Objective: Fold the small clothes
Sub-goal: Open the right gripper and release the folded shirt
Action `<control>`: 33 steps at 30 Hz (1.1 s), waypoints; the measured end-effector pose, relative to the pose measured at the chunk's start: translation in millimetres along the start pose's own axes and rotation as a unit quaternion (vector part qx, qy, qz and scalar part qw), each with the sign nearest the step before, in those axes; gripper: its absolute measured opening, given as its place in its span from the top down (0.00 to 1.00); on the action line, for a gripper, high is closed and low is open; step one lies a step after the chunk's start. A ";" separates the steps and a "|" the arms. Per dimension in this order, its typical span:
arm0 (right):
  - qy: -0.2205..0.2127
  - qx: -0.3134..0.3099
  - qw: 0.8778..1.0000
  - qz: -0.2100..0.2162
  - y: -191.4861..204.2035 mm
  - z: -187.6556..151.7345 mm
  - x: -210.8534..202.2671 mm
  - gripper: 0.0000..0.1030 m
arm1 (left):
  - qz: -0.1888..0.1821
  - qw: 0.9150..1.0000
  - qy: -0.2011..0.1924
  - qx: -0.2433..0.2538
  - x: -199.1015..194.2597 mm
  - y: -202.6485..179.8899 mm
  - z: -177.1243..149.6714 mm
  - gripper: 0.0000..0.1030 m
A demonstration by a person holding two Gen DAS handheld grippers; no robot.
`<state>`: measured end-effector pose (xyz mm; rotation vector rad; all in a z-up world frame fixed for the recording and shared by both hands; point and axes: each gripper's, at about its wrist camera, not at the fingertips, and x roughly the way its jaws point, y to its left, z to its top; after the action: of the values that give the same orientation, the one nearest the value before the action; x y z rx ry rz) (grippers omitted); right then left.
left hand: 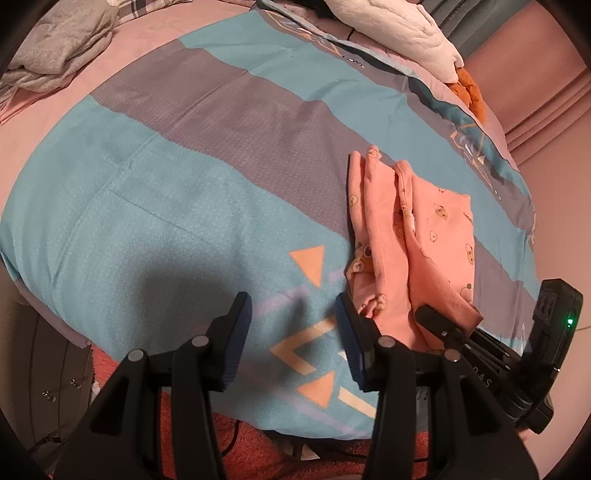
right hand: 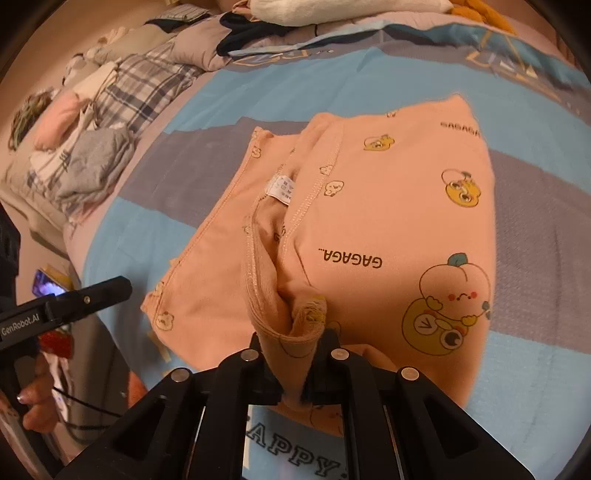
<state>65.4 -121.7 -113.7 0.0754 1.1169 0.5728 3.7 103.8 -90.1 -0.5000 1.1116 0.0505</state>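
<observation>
A small pink garment point(left hand: 436, 236) printed with cartoon ducks lies partly folded on the blue and grey bedspread point(left hand: 184, 166), right of centre in the left wrist view. My left gripper point(left hand: 291, 299) hovers open over bare bedspread just left of the garment, nothing between its fingers. In the right wrist view the pink garment point(right hand: 388, 206) fills the middle, a white label showing at its seam. My right gripper point(right hand: 291, 339) is shut on a bunched fold at its near edge. The right gripper point(left hand: 428, 314) also shows at the garment's near corner, and the left gripper point(right hand: 122, 286) at the left edge.
Grey folded clothes point(left hand: 55, 48) lie at the far left of the bed, and a white fluffy bundle point(left hand: 399, 33) with an orange item point(left hand: 472, 92) at the far right. Plaid and grey clothes point(right hand: 110, 122) are heaped along the left. A person's hand point(right hand: 33, 398) holds the left gripper.
</observation>
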 end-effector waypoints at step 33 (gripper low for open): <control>-0.113 0.128 0.980 -0.099 -70.9 -20.3 -92.1 0.37 | -0.117 0.991 -0.025 0.058 1.9 -65.7 43.4 0.34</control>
<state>47.4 -230.1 -70.7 0.2426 0.9575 0.2331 60.0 62.8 -53.1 -0.5187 0.9942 -0.2034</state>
